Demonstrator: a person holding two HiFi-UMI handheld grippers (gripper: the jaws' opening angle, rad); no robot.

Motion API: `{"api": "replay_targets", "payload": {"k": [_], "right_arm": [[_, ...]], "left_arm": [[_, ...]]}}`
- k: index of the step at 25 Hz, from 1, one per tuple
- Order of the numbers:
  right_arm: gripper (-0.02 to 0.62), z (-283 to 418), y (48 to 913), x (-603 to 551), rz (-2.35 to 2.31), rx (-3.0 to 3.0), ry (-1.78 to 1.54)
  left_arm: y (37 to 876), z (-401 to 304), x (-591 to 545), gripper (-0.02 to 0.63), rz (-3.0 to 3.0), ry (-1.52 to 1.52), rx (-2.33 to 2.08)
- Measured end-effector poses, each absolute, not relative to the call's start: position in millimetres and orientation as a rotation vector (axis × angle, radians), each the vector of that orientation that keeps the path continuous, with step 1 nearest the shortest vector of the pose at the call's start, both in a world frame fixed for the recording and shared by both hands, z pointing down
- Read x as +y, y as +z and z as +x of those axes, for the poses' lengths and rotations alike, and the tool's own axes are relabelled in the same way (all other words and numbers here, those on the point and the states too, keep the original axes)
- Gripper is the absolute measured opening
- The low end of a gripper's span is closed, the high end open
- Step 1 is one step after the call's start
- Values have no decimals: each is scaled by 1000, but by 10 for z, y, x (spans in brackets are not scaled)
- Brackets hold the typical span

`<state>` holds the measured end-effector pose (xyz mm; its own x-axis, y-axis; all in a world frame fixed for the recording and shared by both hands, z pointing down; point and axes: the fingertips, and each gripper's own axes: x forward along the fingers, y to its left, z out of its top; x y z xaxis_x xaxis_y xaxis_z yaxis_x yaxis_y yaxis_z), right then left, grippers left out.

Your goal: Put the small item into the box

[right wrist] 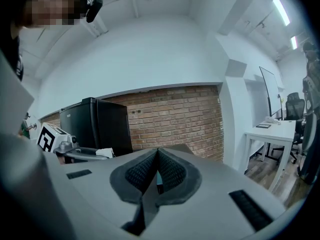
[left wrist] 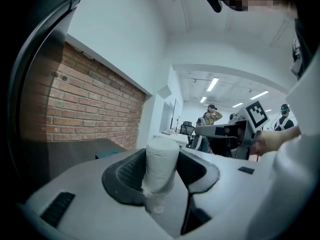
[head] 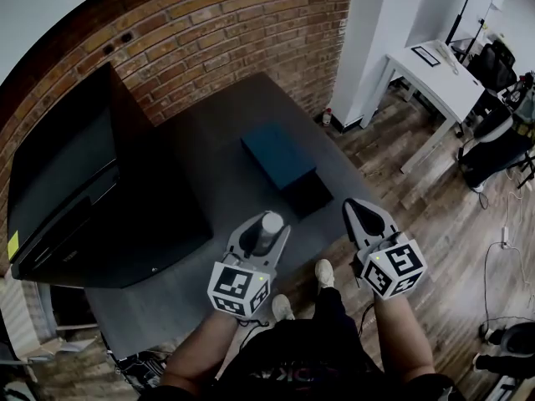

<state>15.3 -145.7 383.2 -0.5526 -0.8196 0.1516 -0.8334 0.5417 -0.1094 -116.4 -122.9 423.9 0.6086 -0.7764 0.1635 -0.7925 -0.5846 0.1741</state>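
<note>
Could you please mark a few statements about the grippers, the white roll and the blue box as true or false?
1. The left gripper grips a white roll. True.
2. The right gripper is open around the box. False: its fingers are shut together with nothing between them.
3. The white roll lies inside the blue box. False: it is in the left gripper, on the person's side of the box.
4. The blue box sits on the dark table. True.
5. The wall behind the table is plain white plaster. False: it is brick.
</note>
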Motion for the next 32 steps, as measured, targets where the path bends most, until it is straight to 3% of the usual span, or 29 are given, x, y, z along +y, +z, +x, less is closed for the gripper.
{"api": "replay_targets", "payload": {"k": [23, 32], "right_arm": [[18, 559, 4225, -2341, 1306, -2696, 385], [18, 668, 4552, -2555, 1287, -2673, 488]], "left_arm": [[4749, -683, -2065, 207, 2487, 292, -1370], [5185, -444, -2333, 207, 2487, 529, -1329]]}}
